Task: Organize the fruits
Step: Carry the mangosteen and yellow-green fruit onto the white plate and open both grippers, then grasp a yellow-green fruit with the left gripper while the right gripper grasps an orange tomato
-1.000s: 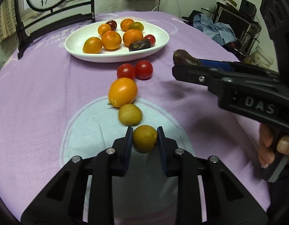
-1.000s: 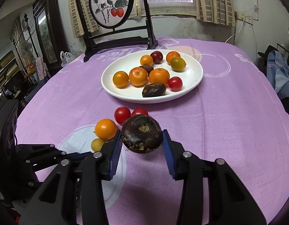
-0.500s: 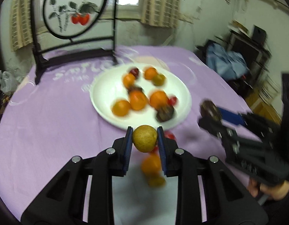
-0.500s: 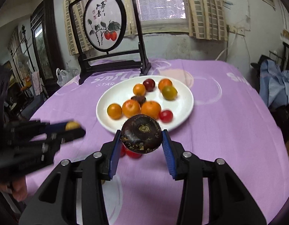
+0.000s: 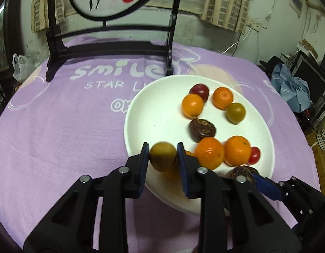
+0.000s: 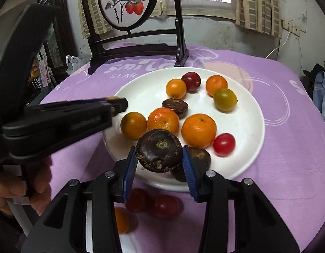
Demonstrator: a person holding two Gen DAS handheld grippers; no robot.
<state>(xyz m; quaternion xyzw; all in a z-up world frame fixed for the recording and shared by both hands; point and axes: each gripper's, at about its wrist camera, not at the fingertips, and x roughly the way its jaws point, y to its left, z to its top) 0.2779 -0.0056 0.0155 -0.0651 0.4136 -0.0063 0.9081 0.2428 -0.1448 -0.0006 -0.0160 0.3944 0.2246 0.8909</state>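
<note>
Most of the job looks done: the white plate (image 6: 253, 156) on the purple surface (image 5: 57, 126) already carries oranges, tomatoes and dark fruits, while two red tomatoes (image 6: 154, 204) and an orange fruit (image 6: 121, 221) are left lying off the plate near its front rim. The left hand-held gripper (image 5: 163, 158) is clamped on a yellow-green fruit (image 5: 162, 156) over the plate's near-left edge, and the right hand-held gripper (image 6: 159, 155) is pinching a dark brown fruit (image 6: 158, 150) over the near rim. Compared with a second ago, both have come up from low over the loose fruits and now hang right at the plate, so I'd guess dropping them in is next.
</note>
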